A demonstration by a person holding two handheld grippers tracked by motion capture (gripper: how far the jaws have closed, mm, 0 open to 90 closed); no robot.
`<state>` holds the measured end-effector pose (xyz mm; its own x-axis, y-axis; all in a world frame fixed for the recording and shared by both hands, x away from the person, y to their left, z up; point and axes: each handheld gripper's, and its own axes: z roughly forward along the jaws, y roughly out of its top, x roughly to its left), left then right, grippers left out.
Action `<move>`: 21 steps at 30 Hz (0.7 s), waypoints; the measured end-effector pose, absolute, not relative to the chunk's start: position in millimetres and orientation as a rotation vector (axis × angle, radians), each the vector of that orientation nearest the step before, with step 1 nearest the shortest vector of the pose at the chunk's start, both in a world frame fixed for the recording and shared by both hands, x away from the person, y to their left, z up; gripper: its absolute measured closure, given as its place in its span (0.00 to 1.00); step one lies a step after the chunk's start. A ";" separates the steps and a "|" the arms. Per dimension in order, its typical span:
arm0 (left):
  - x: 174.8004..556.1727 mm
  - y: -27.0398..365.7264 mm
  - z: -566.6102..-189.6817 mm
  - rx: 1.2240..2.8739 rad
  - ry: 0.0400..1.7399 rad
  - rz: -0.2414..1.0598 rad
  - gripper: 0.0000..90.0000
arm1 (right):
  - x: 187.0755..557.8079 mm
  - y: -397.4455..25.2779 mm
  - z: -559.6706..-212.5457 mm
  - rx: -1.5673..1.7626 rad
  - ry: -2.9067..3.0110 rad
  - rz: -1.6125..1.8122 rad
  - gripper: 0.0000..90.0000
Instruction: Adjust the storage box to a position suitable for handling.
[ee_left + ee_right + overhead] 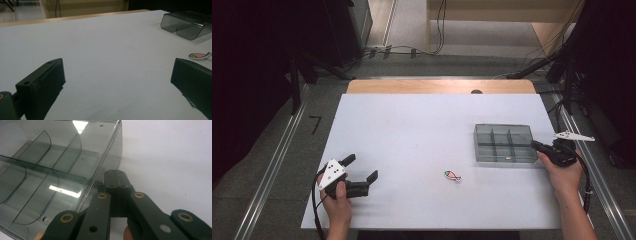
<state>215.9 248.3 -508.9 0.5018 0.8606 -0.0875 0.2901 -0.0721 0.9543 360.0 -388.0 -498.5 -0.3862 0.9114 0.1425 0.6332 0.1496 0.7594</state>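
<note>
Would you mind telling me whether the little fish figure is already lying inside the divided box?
No, the fish figure lies on the bare white table, apart from the divided box.

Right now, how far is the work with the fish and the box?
Early stage. Done: nothing is in the box yet; its compartments look empty. In hand: the right gripper is shut at the box's near right corner, jaws together beside the wall, perhaps steadying it. The left gripper is open and holds nothing. Left: the fish lies on the table, untouched, probably to be picked up and put in a compartment.
</note>
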 end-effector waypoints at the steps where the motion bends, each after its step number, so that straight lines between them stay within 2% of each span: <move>1: 215.9 248.3 -508.9 1.624 1.005 0.635 0.00 | 360.1 -387.1 -498.5 1.479 2.086 1.100 0.97; 21: 216.2 248.1 -508.8 1.632 1.000 0.633 0.00 | 361.3 -352.1 -498.6 1.434 2.131 1.144 0.97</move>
<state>216.2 248.1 -508.8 0.5072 0.8577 -0.0838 0.2910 -0.0789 0.9535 361.3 -352.1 -498.6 -0.4397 0.8840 0.1588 0.6206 0.1712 0.7652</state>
